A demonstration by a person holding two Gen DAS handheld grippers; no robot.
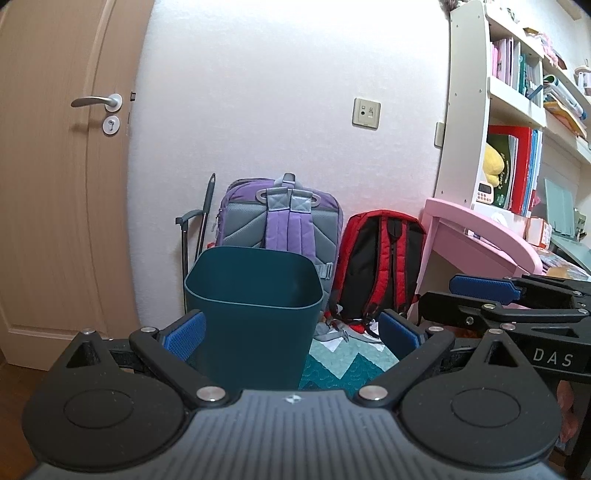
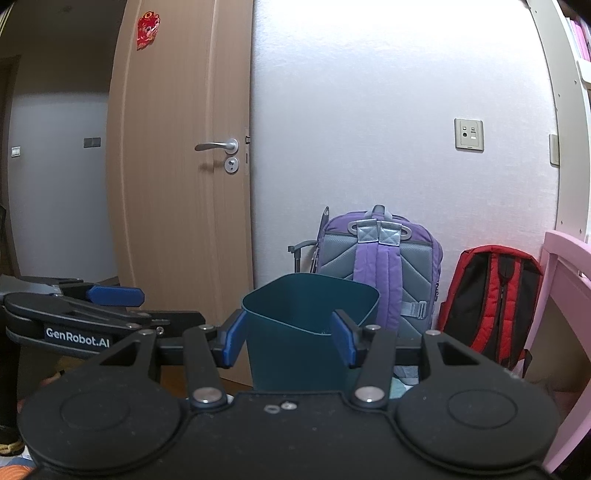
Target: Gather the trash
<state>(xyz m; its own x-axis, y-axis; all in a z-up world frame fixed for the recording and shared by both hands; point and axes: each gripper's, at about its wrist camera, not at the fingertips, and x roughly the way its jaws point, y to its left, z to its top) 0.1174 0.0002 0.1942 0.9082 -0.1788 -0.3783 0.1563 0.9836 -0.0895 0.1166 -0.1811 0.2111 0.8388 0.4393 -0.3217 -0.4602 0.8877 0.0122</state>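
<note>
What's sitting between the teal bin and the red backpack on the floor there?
In the left wrist view, between the teal bin and the red backpack stands the purple backpack, its gray strap trailing onto the patterned mat.

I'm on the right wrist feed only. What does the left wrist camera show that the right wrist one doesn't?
Only the left wrist view: the bookshelf, things on the pink desk and paper scraps on the zigzag rug. Only the right wrist view: the hallway past the open door and a red sticker. Both: the teal bin, purple backpack, red backpack, wall socket, and both grippers open, nothing held.
</note>
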